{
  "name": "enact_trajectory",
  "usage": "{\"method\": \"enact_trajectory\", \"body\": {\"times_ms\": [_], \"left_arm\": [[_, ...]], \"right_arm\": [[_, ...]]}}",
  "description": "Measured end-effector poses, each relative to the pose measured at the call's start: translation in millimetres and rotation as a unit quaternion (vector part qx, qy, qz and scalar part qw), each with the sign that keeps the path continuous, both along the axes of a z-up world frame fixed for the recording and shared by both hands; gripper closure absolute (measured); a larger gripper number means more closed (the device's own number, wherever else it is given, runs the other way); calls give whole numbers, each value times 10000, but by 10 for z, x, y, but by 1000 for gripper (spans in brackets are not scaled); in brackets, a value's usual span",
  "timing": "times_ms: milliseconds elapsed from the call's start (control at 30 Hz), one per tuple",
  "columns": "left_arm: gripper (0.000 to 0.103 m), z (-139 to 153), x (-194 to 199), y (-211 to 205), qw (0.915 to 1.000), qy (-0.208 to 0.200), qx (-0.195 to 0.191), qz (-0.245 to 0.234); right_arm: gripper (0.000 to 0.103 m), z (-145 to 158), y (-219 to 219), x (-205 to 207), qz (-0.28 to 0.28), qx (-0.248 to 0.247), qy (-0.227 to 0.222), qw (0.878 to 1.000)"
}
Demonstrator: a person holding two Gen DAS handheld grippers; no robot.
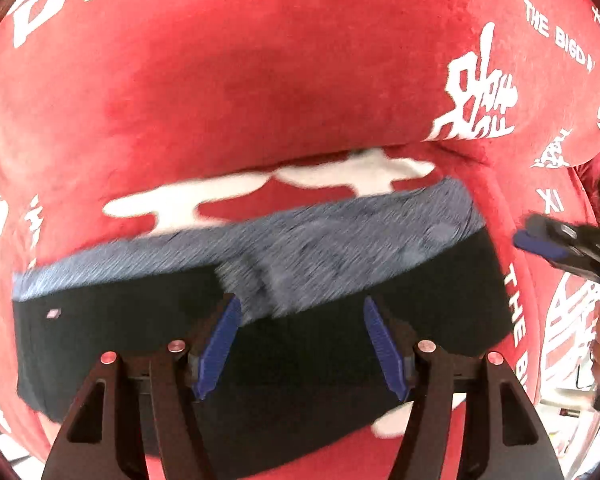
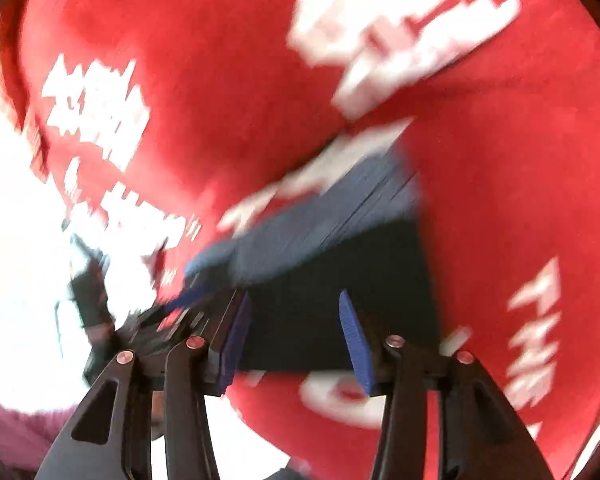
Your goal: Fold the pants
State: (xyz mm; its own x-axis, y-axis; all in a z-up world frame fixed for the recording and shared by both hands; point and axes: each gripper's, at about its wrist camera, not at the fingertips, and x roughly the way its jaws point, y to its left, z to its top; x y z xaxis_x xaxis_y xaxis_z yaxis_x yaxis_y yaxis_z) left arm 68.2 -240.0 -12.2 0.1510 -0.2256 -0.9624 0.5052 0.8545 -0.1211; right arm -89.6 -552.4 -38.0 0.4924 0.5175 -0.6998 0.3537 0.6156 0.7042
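The pants (image 1: pixel 284 336) lie folded into a short black stack with a grey-blue waistband along the far edge, on a red cover. My left gripper (image 1: pixel 300 312) hovers just over the near middle of the stack, jaws wide apart and empty. My right gripper (image 2: pixel 294 304) is also open and empty, above the right end of the pants (image 2: pixel 340 272); that view is blurred by motion. The right gripper also shows in the left wrist view (image 1: pixel 560 240) at the right edge, beside the stack. The left gripper shows in the right wrist view (image 2: pixel 180 316) at lower left.
The red plush cover (image 1: pixel 260 80) with white printed lettering spans both views. Its edge drops off at the right (image 1: pixel 572 320). A bright white area (image 2: pixel 16 280) lies beyond the cover on the left of the right wrist view.
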Motion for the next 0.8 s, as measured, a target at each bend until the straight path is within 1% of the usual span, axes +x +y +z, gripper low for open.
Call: {"method": "enact_trajectory", "body": {"times_ms": [33, 67, 100, 133, 167, 200, 267, 300, 367, 400, 433, 467, 500, 533, 600, 667, 733, 800], "left_arm": [[38, -30, 20, -103, 10000, 17, -38, -39], [38, -61, 35, -194, 9999, 29, -82, -57], [38, -115, 30, -280, 9999, 61, -123, -89], [38, -186, 31, -362, 9998, 101, -117, -119], [38, -247, 22, -409, 9998, 127, -67, -137], [38, -297, 15, -431, 9998, 143, 7, -139], [38, -366, -18, -399, 9996, 168, 216, -114], [38, -391, -40, -358, 9994, 180, 289, -101], [38, -418, -98, -249, 9991, 222, 329, -146], [38, -421, -137, -203, 9989, 195, 370, -221], [38, -423, -174, -188, 9985, 136, 412, -339], [38, -429, -205, -191, 9979, 62, 460, -444], [38, -440, -236, -202, 9972, -10, 526, -539], [38, -448, -254, -209, 9967, -52, 570, -575], [38, -431, -247, -185, 9971, -37, 576, -503], [38, -368, -238, -99, 9981, -5, 523, -337], [38, -305, -253, -3, 9971, -136, 717, -200], [38, -257, -262, 182, 9973, -101, 721, 15]], "right_arm": [[53, -91, -98, 33, -90, 17, 46, 9999], [52, -246, -181, 105, -131, 147, 112, 9997], [51, -435, -239, 168, -74, 358, 230, 9991], [51, -630, -245, 227, 53, 571, 413, 9975], [51, -775, -220, 261, 180, 850, 496, 9950], [55, -867, -213, 304, 244, 1062, 562, 9925], [63, -907, -204, 286, 186, 1196, 666, 9904], [68, -849, -202, 269, 159, 1276, 675, 9894], [71, -652, -154, 231, 283, 1301, 560, 9895], [72, -565, -120, 237, 378, 1184, 550, 9907], [72, -481, -70, 231, 500, 870, 605, 9931], [72, -472, -21, 271, 563, 566, 686, 9944], [71, -451, 39, 310, 643, -31, 852, 9943], [70, -475, 105, 366, 727, -545, 987, 9910], [60, -529, 165, 444, 692, -955, 1110, 9868], [52, -461, 232, 483, 593, -1131, 1111, 9856], [51, -328, 316, 449, 615, -1484, 1074, 9812], [51, -172, 374, 344, 656, -1862, 996, 9753]]}}
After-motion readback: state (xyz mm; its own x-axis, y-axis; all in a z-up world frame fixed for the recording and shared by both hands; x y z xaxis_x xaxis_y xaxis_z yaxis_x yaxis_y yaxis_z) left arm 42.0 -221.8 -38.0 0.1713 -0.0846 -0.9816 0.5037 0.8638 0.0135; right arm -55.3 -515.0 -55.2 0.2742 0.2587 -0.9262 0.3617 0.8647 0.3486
